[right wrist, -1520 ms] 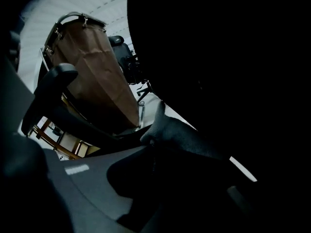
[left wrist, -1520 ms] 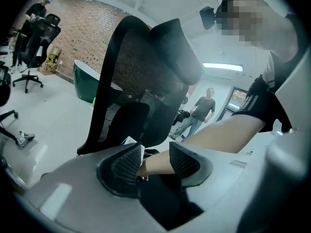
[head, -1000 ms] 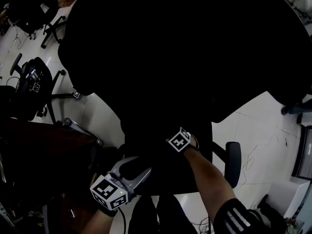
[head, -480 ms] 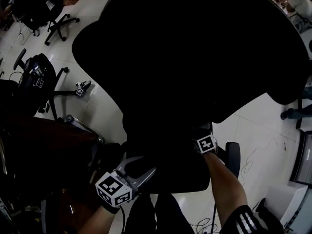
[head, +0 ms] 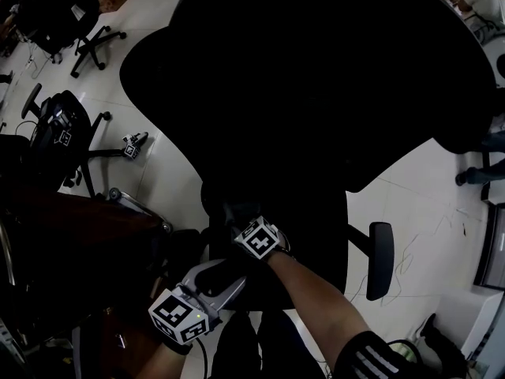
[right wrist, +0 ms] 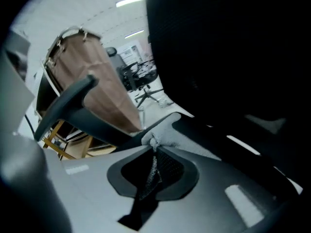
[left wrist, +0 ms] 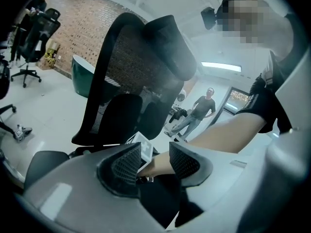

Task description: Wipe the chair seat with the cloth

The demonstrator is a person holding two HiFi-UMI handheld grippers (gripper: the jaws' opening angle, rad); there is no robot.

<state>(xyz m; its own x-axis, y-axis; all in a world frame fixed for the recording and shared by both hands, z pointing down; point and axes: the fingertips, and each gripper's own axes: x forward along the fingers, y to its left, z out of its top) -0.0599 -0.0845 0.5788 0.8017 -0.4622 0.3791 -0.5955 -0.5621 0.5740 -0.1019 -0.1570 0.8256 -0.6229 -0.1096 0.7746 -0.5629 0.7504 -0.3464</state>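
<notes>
The black office chair fills the head view; its seat (head: 316, 227) lies under the big backrest (head: 316, 77). My right gripper (head: 235, 213) is over the seat's left part, marker cube up. In the right gripper view it (right wrist: 154, 142) is shut on a bunched grey cloth (right wrist: 170, 132) that rests against the dark seat (right wrist: 233, 106). The cloth is too dark to make out in the head view. My left gripper (head: 225, 273) hovers at the seat's front left corner. Its jaws (left wrist: 153, 161) stand open and empty, with my right forearm (left wrist: 218, 135) showing beyond them.
The chair's right armrest (head: 380, 259) sticks out over the white floor (head: 426, 212). A dark brown desk (head: 71, 227) stands close on the left. Other office chairs (head: 55, 129) are at the upper left. A person (left wrist: 201, 108) stands far off.
My right gripper has swept with the cloth from the seat's right side, near the armrest, back to its left part. The left gripper has barely moved.
</notes>
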